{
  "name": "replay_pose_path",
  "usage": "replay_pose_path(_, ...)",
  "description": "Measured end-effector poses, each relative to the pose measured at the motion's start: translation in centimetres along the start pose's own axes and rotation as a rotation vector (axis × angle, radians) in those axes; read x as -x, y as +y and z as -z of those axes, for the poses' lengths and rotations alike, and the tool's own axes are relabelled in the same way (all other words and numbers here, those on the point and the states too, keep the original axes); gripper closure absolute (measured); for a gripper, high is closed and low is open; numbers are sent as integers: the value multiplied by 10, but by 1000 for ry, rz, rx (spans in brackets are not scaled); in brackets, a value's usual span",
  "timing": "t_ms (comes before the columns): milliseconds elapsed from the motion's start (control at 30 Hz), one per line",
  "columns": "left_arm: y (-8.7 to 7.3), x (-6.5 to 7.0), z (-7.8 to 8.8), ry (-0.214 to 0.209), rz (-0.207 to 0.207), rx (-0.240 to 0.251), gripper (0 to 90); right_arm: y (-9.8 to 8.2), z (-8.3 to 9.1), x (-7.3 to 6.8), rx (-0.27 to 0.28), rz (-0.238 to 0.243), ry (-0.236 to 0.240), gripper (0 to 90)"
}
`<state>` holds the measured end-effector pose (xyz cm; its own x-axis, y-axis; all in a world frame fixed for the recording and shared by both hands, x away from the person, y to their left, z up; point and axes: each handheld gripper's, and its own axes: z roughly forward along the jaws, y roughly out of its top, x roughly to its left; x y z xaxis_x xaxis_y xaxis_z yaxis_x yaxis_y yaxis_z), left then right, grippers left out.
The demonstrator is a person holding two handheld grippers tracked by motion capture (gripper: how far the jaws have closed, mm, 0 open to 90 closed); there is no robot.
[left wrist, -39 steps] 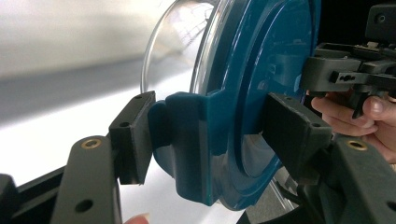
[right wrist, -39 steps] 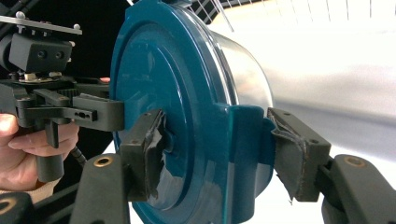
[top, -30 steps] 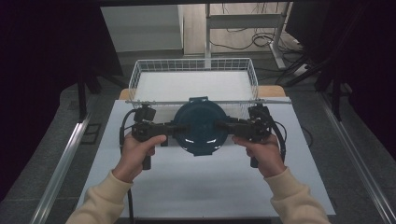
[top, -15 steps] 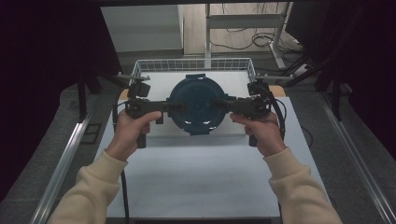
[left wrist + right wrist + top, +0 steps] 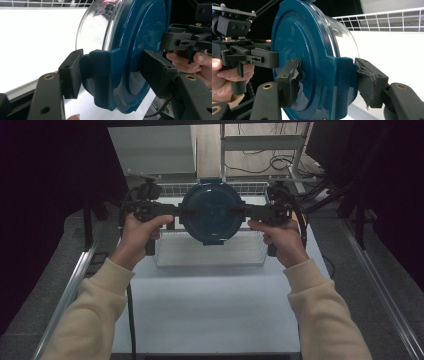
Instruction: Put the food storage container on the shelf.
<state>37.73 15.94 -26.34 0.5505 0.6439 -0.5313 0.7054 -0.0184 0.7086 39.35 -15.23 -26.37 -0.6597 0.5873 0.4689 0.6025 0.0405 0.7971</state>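
1. I see the container's lid (image 5: 304,62) as glossy teal plastic, smooth, catching reflections.
2. The bowl (image 5: 96,27) under it looks clear and shiny, glass or clear plastic; I cannot tell which.
3. My right gripper (image 5: 329,82) has matt black pads (image 5: 368,80) with torn, frayed covering.
4. My left gripper (image 5: 112,72) carries smoother matt black pads.
5. The basket (image 5: 210,252) is thin white wire.
6. The table (image 5: 210,310) is matt white.
7. Sleeves (image 5: 325,315) look like soft cream cloth.

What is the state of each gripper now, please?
Left gripper: closed on the lidded container, at a side latch.
Right gripper: closed on the same container, at the opposite side.
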Motion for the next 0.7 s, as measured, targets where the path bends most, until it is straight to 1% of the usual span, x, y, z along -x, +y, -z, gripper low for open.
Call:
replay_pose_path(33,0,0,0,0,0,0,363,0,0,0,0,0,0,392)
replay_pose_path(67,7,-3,-3,0,3,-3,362,6,-2,4,-4,-6,0,392)
replay_pose_path(100,10,-6,-4,-1,6,-5,362,8,-4,6,-5,-9,-2,392)
replay_pose_path(133,14,-9,-6,-1,7,-11,362,11,-6,8,-5,-11,-3,392)
replay_pose_path(167,14,-9,-6,-1,7,-11,362,13,-8,11,-9,-13,-3,392)
replay_pose_path(200,19,-16,-10,-3,11,-20,362,16,-11,14,-12,-18,-2,392)
replay_pose_path(267,23,-24,-14,-3,21,-24,362,20,-17,20,-19,-22,-5,392)
replay_pose_path(300,23,-24,-14,-3,21,-24,362,22,-20,24,-28,-31,-5,392)
replay_pose_path(333,26,-33,-19,-1,42,-22,361,23,-24,27,-33,-40,-5,391)
replay_pose_path(367,26,-33,-19,-1,42,-22,358,23,-24,27,-33,-40,-5,391)
replay_pose_path(400,28,-44,-26,5,63,-28,355,25,-34,35,-36,-59,-10,391)
replay_pose_path(433,28,-44,-26,5,63,-28,354,25,-34,35,-36,-59,-10,391)
replay_pose_path(467,30,-56,-33,-8,79,-45,355,25,-42,44,-39,-72,-14,391)
replay_pose_path(500,30,-56,-33,-8,79,-45,354,24,-46,47,-50,-91,-19,391)
replay_pose_path(533,30,-64,-38,-14,94,-61,353,23,-48,50,-57,-103,-23,391)
replay_pose_path(633,31,-73,-46,-20,120,-73,351,22,-55,56,-78,-128,-34,390)
replay_pose_path(667,31,-76,-46,-28,136,-64,350,22,-57,59,-85,-137,-37,390)
replay_pose_path(700,32,-78,-48,-33,150,-54,355,22,-57,61,-79,-151,-35,390)
